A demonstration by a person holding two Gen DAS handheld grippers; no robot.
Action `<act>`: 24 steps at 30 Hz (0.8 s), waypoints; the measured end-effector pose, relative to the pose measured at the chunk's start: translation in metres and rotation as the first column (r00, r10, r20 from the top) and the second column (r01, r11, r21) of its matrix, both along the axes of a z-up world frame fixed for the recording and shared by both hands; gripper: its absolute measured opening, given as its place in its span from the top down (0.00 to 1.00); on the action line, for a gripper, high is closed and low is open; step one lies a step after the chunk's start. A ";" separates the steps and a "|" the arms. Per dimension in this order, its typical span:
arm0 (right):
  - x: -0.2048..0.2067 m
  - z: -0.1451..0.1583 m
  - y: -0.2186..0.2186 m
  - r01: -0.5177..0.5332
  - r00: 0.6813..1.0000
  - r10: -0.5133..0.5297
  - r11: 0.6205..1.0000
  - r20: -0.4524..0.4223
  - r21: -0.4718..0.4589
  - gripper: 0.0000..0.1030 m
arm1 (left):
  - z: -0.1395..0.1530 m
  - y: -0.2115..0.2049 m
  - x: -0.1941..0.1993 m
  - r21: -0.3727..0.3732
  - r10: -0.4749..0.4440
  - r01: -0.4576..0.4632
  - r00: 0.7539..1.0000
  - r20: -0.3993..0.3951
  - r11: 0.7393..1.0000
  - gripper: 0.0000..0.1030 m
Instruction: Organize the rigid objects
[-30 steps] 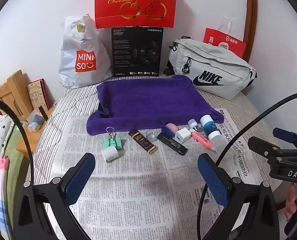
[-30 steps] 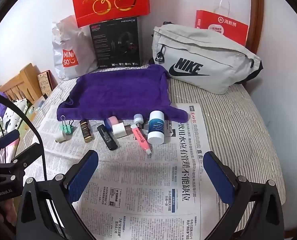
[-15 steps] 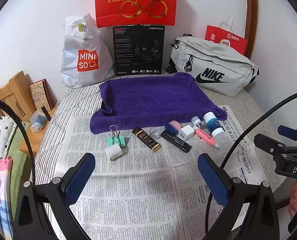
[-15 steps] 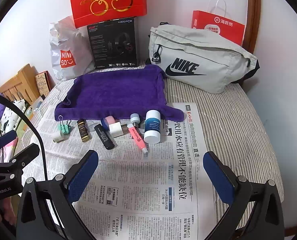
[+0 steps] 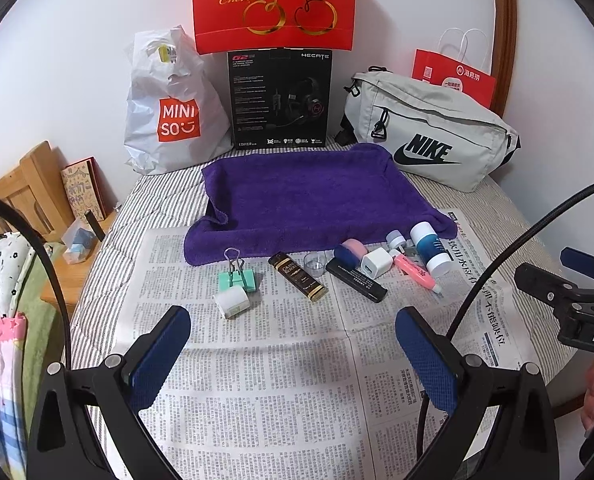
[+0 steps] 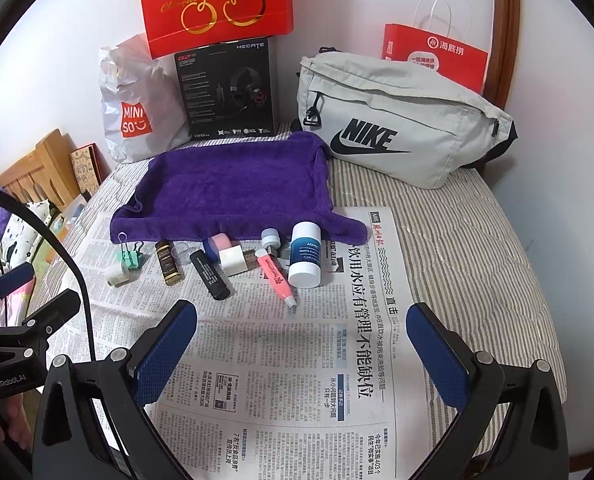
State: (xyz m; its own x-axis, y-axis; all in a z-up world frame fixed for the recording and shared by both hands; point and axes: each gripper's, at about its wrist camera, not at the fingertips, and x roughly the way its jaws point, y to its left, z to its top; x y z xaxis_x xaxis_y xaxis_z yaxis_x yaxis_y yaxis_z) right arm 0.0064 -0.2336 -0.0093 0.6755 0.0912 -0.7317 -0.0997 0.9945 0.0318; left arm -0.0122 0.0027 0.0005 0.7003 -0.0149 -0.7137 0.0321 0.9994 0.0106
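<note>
The left gripper (image 5: 293, 354) hangs above the spread newspaper (image 5: 281, 392) with its blue-padded fingers (image 5: 159, 354) set wide and nothing between them. The right gripper (image 6: 303, 354) is likewise spread wide and holds nothing, over the same sheet.

Beyond both, small items lie in a row along the near edge of the purple towel (image 5: 309, 196): a mint-green binder clip (image 5: 237, 278) touching a small white roll (image 5: 231, 300), a dark brown gold-lettered tube (image 5: 298, 276), a clear little cup (image 5: 313, 263), a long black bar (image 5: 356, 280), a white square charger plug (image 5: 376, 263) against a pink-and-blue capsule (image 5: 349, 249), a pink highlighter pen (image 5: 415, 271), and a white bottle with a blue label (image 6: 306, 254) (lying on its side, cap toward the camera). A tiny white-capped vial (image 6: 271, 238) sits just beside that bottle.

Behind the towel stands a grey fabric Nike waist bag (image 6: 393, 124).
</note>
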 end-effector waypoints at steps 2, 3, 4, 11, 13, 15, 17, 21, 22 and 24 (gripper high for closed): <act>0.000 -0.001 0.000 -0.001 1.000 0.001 1.000 0.001 0.001 0.00 | -0.001 0.000 -0.001 0.001 0.002 -0.002 1.000 0.003 1.000 0.00; 0.000 -0.001 0.000 -0.001 1.000 0.001 1.000 0.000 0.000 0.00 | -0.001 0.001 -0.001 -0.001 0.000 0.000 1.000 0.003 1.000 0.00; -0.001 0.000 0.000 0.000 1.000 0.000 1.000 -0.001 -0.001 0.00 | -0.001 0.000 -0.001 0.001 0.002 -0.002 1.000 0.002 1.000 0.00; -0.001 0.000 0.000 0.001 1.000 -0.001 1.000 -0.001 0.001 0.00 | -0.002 0.002 -0.003 0.003 0.000 0.000 1.000 -0.002 1.000 0.00; -0.002 0.000 0.000 0.001 1.000 -0.001 1.000 -0.001 0.000 0.00 | -0.002 0.002 -0.003 0.005 -0.002 0.002 1.000 -0.002 1.000 0.00; -0.001 -0.001 -0.001 0.000 1.000 0.000 1.000 -0.001 0.001 0.00 | -0.001 0.001 -0.003 0.009 -0.003 0.003 1.000 -0.003 1.000 0.00; -0.002 0.000 -0.001 0.001 1.000 -0.001 1.000 0.000 0.001 0.00 | -0.001 0.001 -0.003 0.007 -0.004 0.004 1.000 -0.004 1.000 0.00; -0.002 0.000 -0.001 0.002 1.000 -0.002 1.000 -0.001 0.000 0.00 | -0.001 0.001 -0.003 0.008 -0.002 0.002 1.000 -0.004 1.000 0.00; -0.003 0.000 -0.001 0.003 1.000 -0.003 1.000 -0.002 0.001 0.00 | -0.001 0.001 -0.004 0.009 -0.002 0.002 1.000 -0.004 1.000 0.00; -0.002 -0.001 -0.001 0.003 1.000 -0.003 1.000 -0.002 0.000 0.00 | -0.001 0.000 -0.004 0.009 -0.001 0.001 1.000 -0.006 1.000 0.00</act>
